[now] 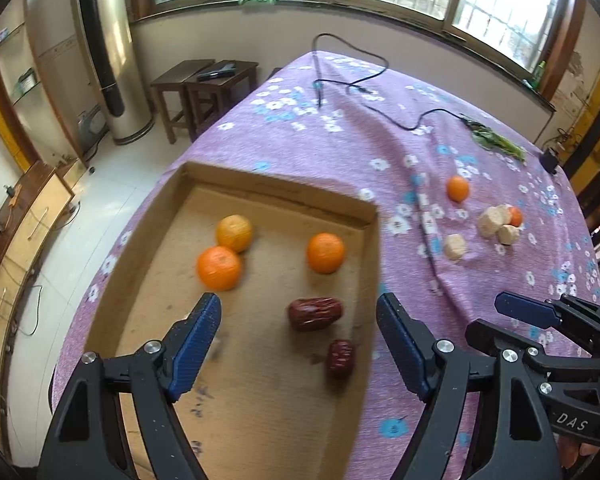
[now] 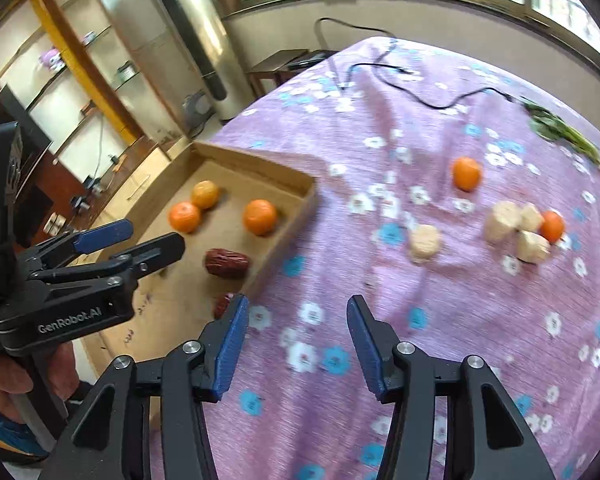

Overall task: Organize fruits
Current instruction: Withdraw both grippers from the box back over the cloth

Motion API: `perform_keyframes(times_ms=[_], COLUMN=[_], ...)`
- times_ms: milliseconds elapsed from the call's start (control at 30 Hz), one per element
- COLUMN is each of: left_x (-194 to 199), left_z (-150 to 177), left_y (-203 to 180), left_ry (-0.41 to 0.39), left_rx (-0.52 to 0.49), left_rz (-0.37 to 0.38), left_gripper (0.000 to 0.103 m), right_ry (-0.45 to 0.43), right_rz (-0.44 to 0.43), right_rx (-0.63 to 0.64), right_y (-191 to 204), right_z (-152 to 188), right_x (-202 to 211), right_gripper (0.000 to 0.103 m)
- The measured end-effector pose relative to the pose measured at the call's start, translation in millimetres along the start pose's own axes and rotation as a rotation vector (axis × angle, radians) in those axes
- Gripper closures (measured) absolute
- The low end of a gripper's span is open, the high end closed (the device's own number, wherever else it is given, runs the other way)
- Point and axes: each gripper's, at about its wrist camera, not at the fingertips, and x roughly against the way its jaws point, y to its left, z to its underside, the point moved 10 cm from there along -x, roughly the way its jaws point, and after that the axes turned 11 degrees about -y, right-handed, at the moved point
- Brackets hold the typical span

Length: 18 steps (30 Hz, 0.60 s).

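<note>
- While three oranges point(image 1: 236, 254) and two red dates point(image 1: 315, 313) already lie in the cardboard box point(image 1: 284, 190), the sorting looks roughly half done, as far as I can judge.
- Two of the boxed oranges touch each other toward the box's far left; the third sits apart to their right, and the dates lie nearer the cameras, close to the right wall.
- Still out on the table point(image 2: 440, 312), right of the box, are a lone orange point(image 2: 466, 174), another orange point(image 2: 552, 225) pressed against a cluster of pale chunks point(image 2: 516, 224), and one pale chunk point(image 2: 424, 242) by itself between the box and that cluster.
- What the pale chunks are I cannot tell; if they count as fruit, six things remain, otherwise two oranges.
- Left gripper point(image 1: 300, 344) hovers above the box with its fingers spread wide and nothing between them; the dates lie on the box floor below, untouched.
- Right gripper point(image 2: 296, 340) hangs over the bare flowered cloth just beside the box's near corner, fingers spread and empty.
- With both grippers free, the next step is probably a reach to the loose fruit on the right.
- Farther off, a black cable point(image 1: 380, 92) and some greens point(image 1: 496, 140) lie on the table near the window, well apart from the fruit.
</note>
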Motion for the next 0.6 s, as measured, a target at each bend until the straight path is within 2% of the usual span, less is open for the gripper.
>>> perform_keyframes(times_ms=[333, 600], left_x=[-11.0, -35.0], left_z=[-10.3, -14.6], left_y=[-82.2, -139.0], left_ry=[0.000, 0.016], left_rx=[-0.079, -0.132], left_rz=[0.109, 0.183], left_gripper=[0.024, 0.024], right_ry=[-0.028, -0.034], right_rz=[0.134, 0.168], right_rx=[-0.129, -0.186], right_y=[-94.6, -135.0], right_z=[18.4, 32.6], right_x=[43.1, 58.5], right_gripper=[0.048, 0.048])
